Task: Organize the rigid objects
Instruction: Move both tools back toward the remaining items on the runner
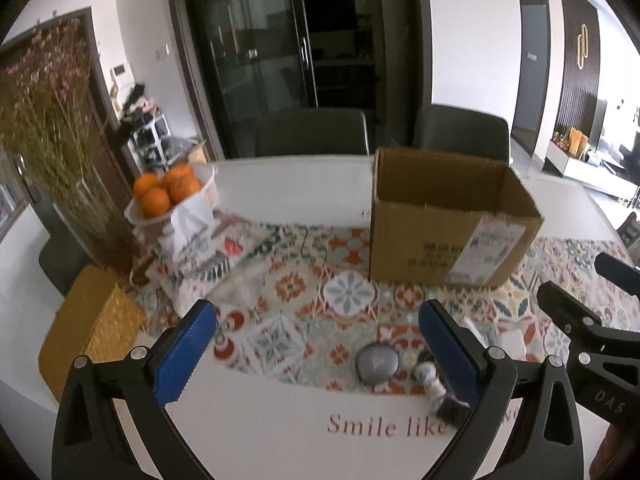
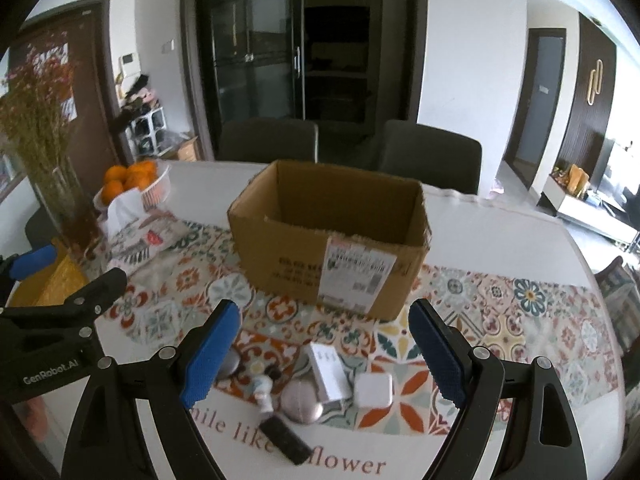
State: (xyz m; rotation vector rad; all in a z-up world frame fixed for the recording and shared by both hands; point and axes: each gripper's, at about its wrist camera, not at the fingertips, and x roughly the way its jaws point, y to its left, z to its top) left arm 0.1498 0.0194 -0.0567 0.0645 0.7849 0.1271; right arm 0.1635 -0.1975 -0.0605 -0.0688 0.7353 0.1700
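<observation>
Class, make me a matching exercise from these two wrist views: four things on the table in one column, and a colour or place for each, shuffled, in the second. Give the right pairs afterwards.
Column 1
1. cardboard box
2. oranges
3. white square block
4. black stick

Column 2
A. lies on the printed lettering at the near table edge
B. open at the top, a shipping label on its front
C. piled in a white bowl at far left
D. right of the silver oval piece, between the right claw's fingers

Pairs: 1-B, 2-C, 3-D, 4-A
</observation>
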